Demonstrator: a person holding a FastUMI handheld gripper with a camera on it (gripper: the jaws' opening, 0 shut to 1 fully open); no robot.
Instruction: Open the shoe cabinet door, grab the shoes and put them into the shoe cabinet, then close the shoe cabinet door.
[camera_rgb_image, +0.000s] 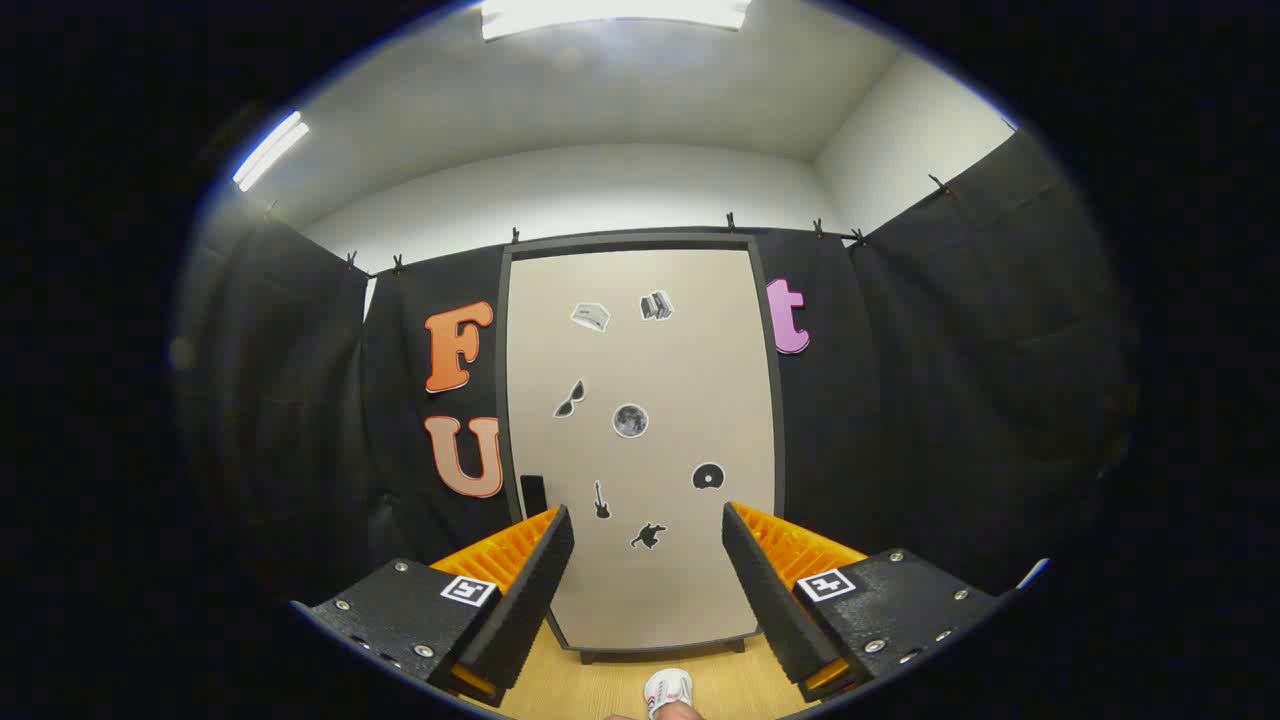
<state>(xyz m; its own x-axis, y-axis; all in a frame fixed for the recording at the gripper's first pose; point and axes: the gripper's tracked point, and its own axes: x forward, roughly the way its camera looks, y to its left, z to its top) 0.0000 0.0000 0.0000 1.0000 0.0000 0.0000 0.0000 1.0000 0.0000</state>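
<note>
Tongs (648, 560): two-finger gripper, fingers spread wide apart, nothing held between them; both point forward at the lower half of the cabinet door.

Shoe (668, 688): pale, with a small red and dark mark on it, lying on the floor just below and between the fingers, close in front of the cabinet's bottom edge. A fingertip-like shape touches its near end; too little shows to say more.

Floor (560, 690): light wood boards, carrying both shoe and cabinet.

Shoe cabinet (640, 440): tall upright unit standing on the floor against the back wall, beyond the fingers. Door plain beige in a dark frame, shut flush. Small stickers scattered over the face: sunglasses, a round moon-like disc, a record, a guitar, a running figure, two boxy items near the top. Short dark feet at the base.

Handle (533, 492): small dark rectangular tab at the door's left edge, low down, just above the left finger's tip.

Step in hand, judged: opening the door, not yet begun. To do it well, the tongs should swing left and bring the fingers either side of the dark tab, close on it firmly, then pull along the arc of the hinge, presumably at the right edge, rather than straight back. The shoe lies near the door's sweep and may be clipped.

Wall: black cloth behind and beside the cabinet; white ceiling with strip lights above.
</note>
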